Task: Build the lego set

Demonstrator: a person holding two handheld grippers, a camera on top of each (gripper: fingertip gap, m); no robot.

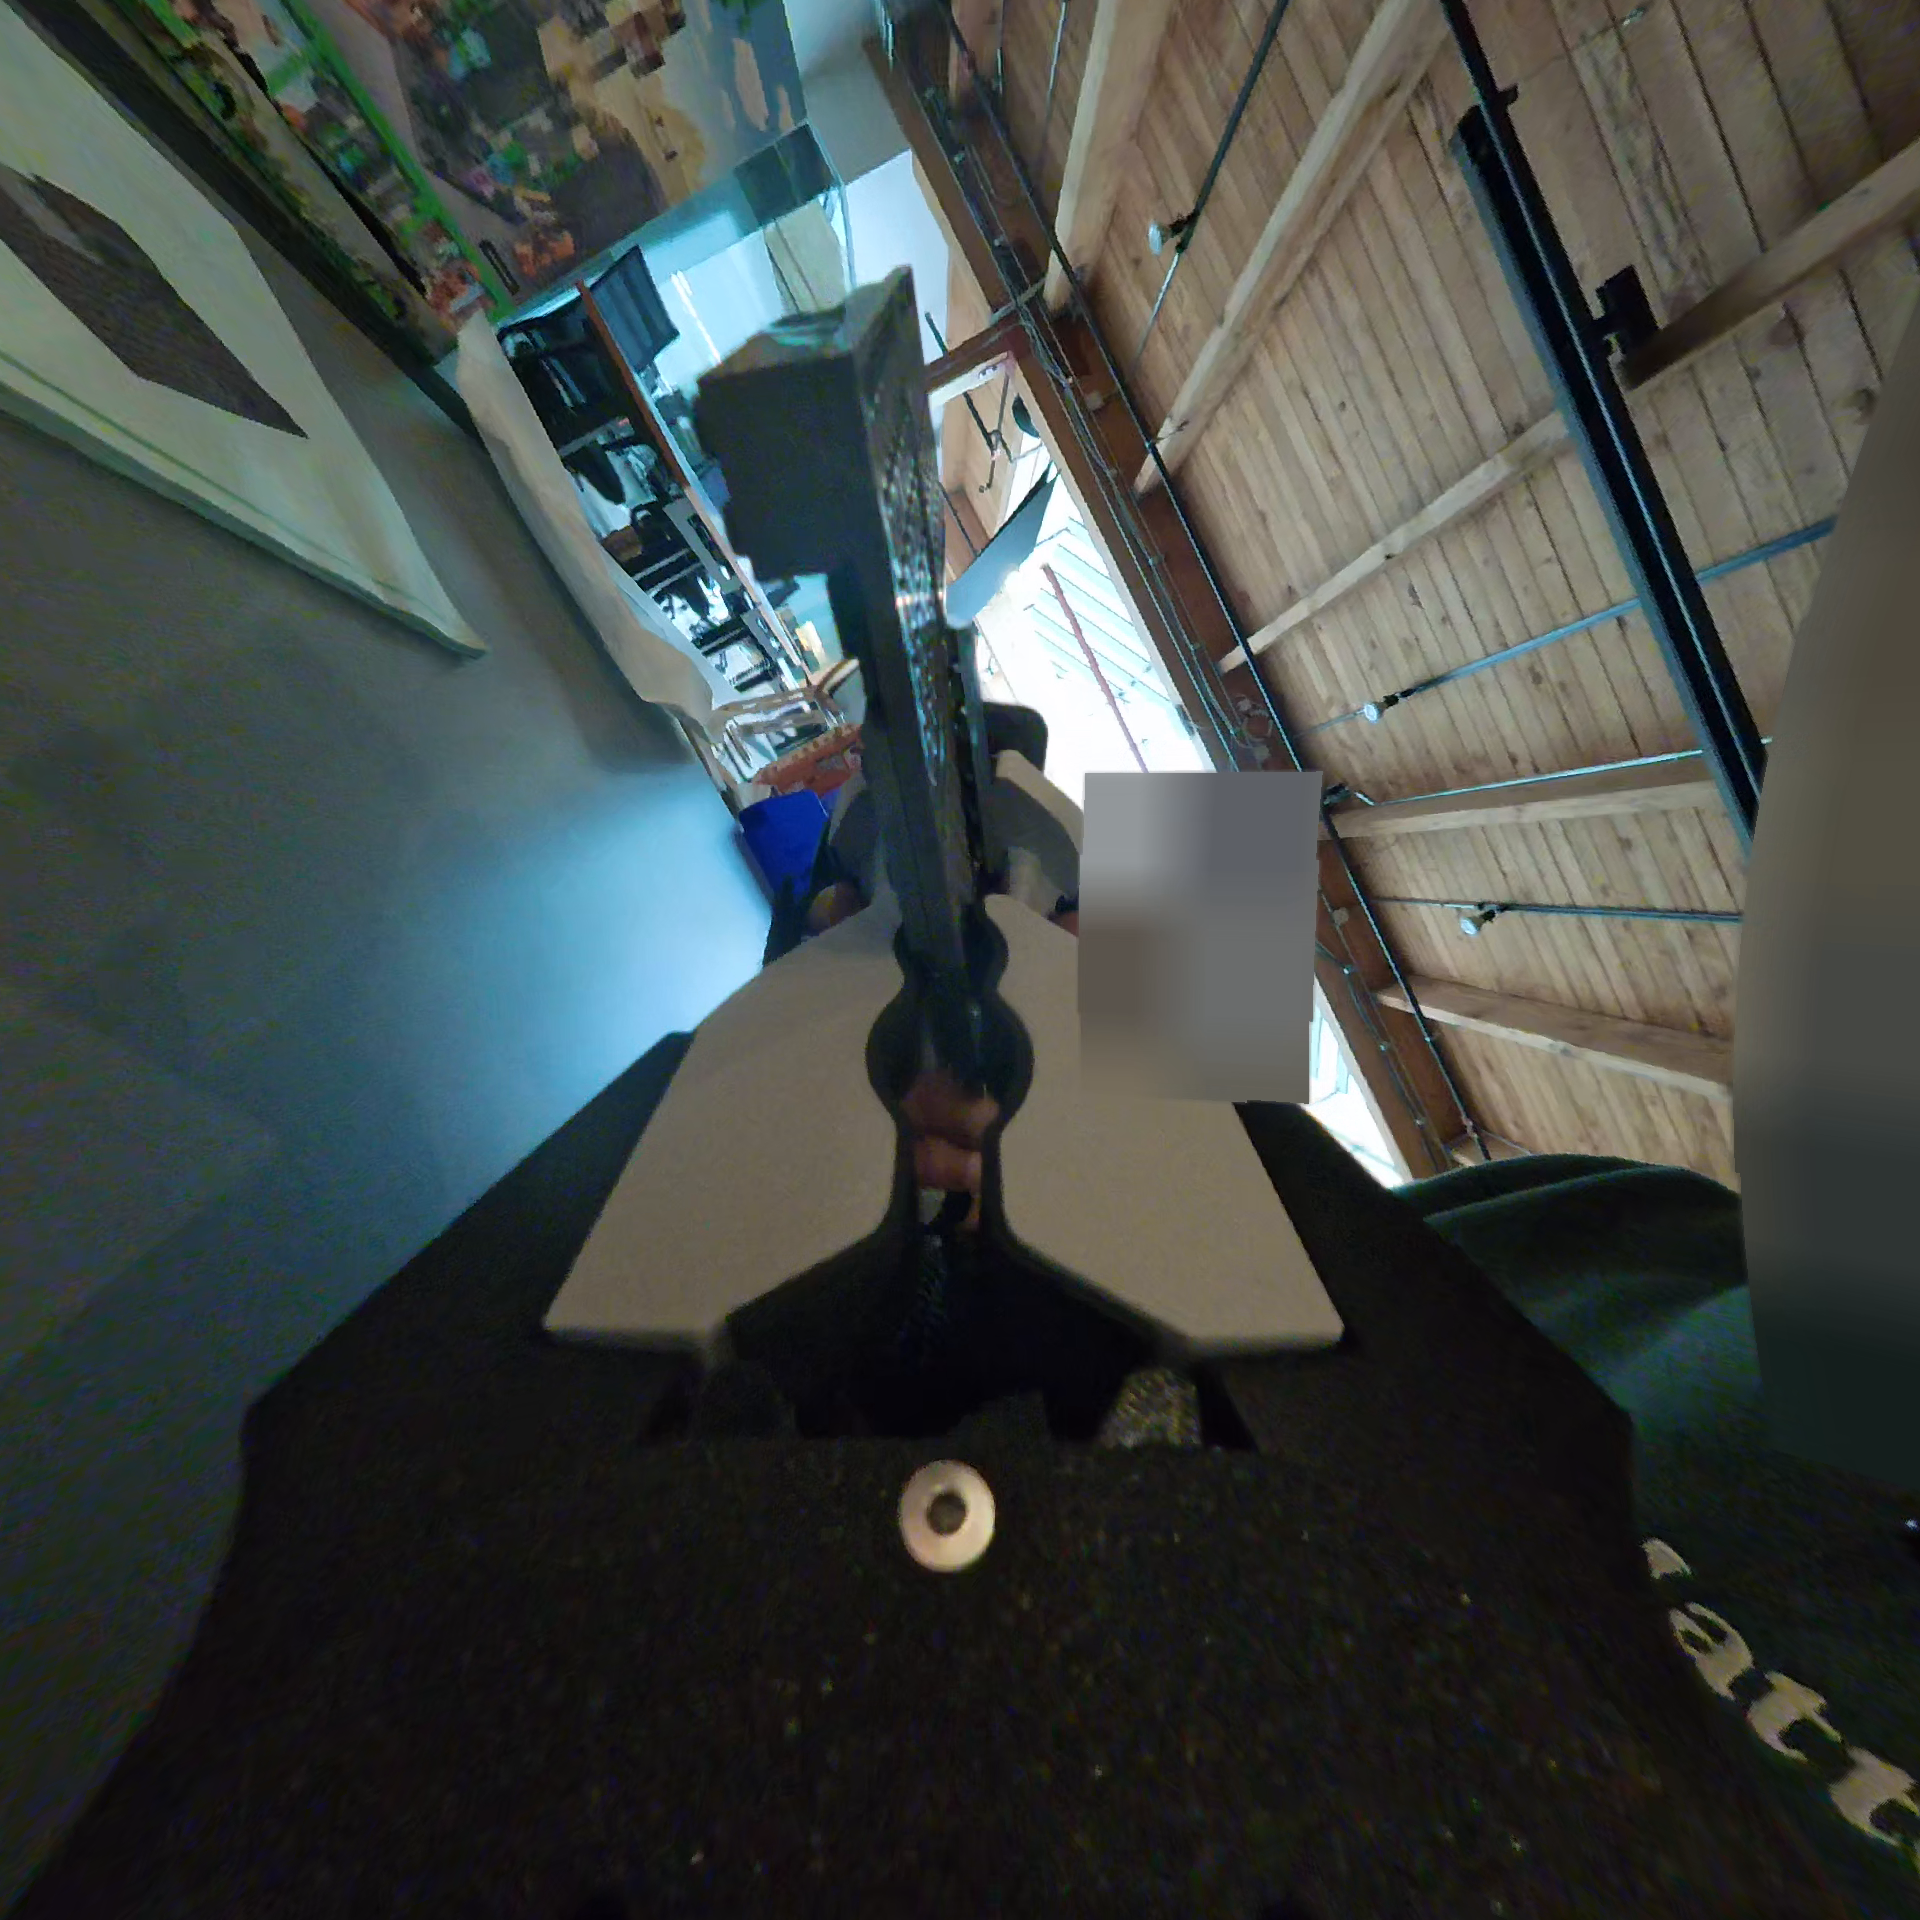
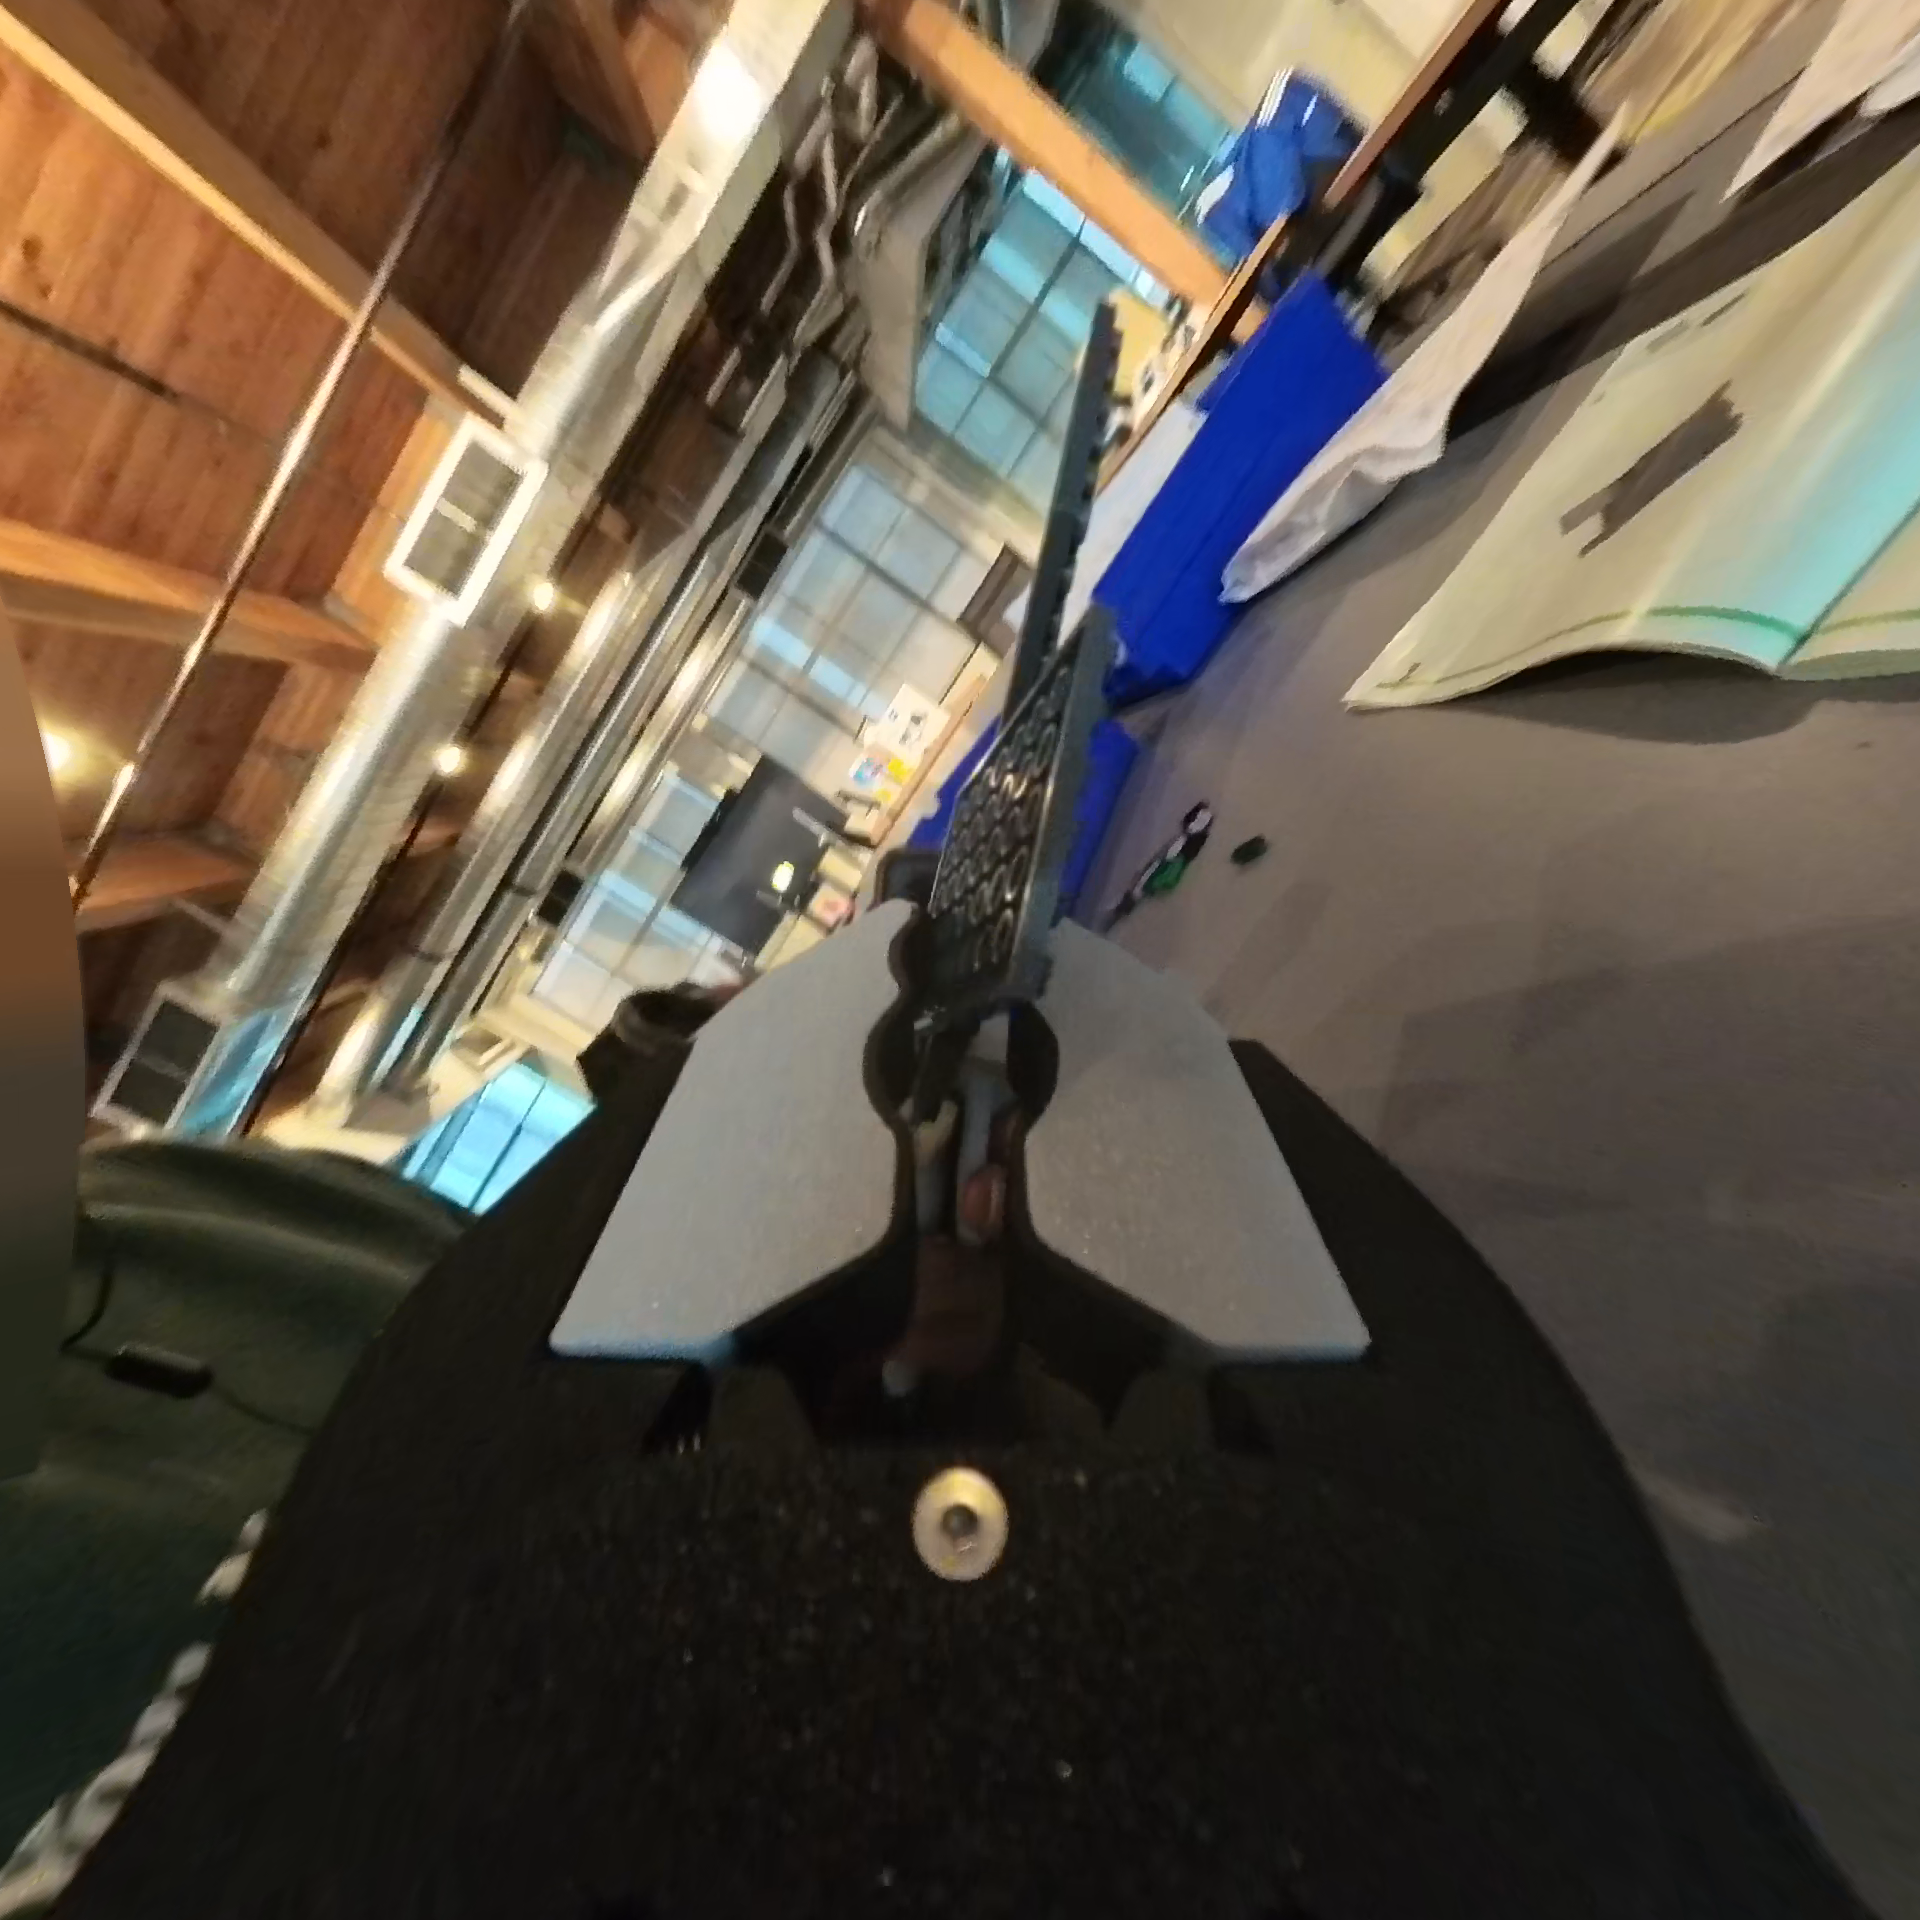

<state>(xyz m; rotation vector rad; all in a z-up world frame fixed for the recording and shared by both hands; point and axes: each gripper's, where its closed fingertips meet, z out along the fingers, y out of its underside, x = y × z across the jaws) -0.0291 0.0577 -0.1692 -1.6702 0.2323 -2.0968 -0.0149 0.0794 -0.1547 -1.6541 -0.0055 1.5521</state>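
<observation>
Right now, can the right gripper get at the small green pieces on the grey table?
Probably not as is: the right gripper is shut on a black lego plate and raised off the table; the green pieces lie unobstructed.

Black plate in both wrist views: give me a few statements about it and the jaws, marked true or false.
1. The left gripper is shut on the black plate. True.
2. The plate lies flat on the table. False: it is held up in the air, edge-on to the camera, with the wooden ceiling behind it.
3. The right gripper has its jaws wide open and empty. False: they are shut on a black plate.
4. An open booklet lies on the grey table. True.
5. The booklet is clamped in the right jaws. False: it lies apart on the table.
</observation>
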